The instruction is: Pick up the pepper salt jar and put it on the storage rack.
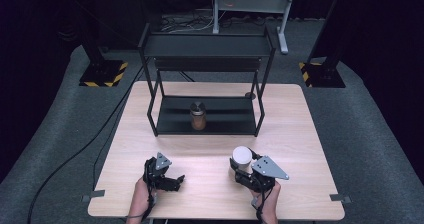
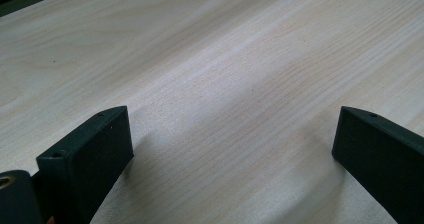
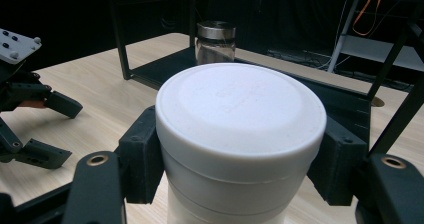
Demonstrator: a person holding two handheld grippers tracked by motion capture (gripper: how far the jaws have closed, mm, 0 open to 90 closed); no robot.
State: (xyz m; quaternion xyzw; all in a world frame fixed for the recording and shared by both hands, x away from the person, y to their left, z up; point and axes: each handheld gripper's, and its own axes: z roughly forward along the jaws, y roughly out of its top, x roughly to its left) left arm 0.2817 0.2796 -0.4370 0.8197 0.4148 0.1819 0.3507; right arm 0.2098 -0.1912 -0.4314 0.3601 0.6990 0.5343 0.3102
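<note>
Holding white jar (image 3: 240, 134) clamped in right gripper (image 1: 246, 170) (left gripper (image 1: 172, 180) spread, idle), keep it upright toward the shelf (image 1: 220, 121).

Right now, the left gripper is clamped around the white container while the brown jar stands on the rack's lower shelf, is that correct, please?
Not quite: the right gripper clamps the white container, as the right gripper view shows. The left gripper holds nothing, jaws apart. The brown jar does stand on the rack's lower shelf.
</note>
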